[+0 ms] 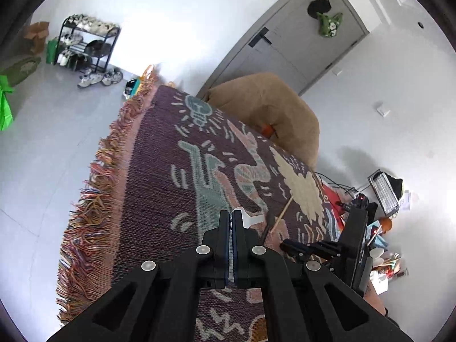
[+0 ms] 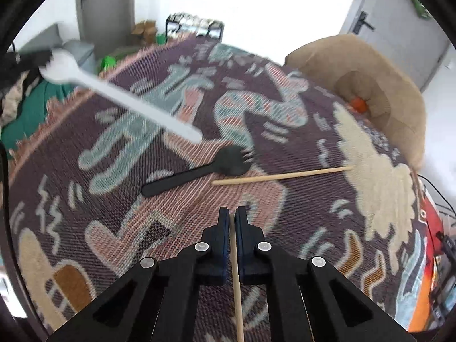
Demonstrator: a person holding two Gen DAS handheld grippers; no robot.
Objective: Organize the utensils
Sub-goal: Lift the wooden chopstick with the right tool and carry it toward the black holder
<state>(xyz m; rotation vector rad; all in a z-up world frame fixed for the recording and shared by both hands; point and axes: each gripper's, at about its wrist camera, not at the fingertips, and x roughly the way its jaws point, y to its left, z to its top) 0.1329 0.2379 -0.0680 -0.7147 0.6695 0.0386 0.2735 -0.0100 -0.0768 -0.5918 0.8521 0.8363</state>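
Note:
My left gripper point(image 1: 231, 213) is shut on a white plastic spork point(image 1: 249, 219), whose handle sticks out to the right past the fingertips. In the right wrist view that white spork point(image 2: 122, 97) hangs blurred above the patterned blanket point(image 2: 159, 216). My right gripper point(image 2: 232, 212) is shut on a wooden chopstick point(image 2: 236, 270) that runs back between its fingers. Ahead of it on the blanket lie a black spork point(image 2: 199, 171) and a second chopstick point(image 2: 282, 175). The left wrist view shows the right gripper point(image 1: 296, 249) low at the right, beside that lying chopstick point(image 1: 280, 213).
The blanket point(image 1: 159, 171) has a fringed edge point(image 1: 94, 188) on the left. A brown cushioned seat point(image 2: 370, 85) stands behind it. Cables and clutter point(image 1: 382, 245) lie on the floor at the right. A shoe rack point(image 1: 85, 45) and a grey door point(image 1: 287, 42) are at the far wall.

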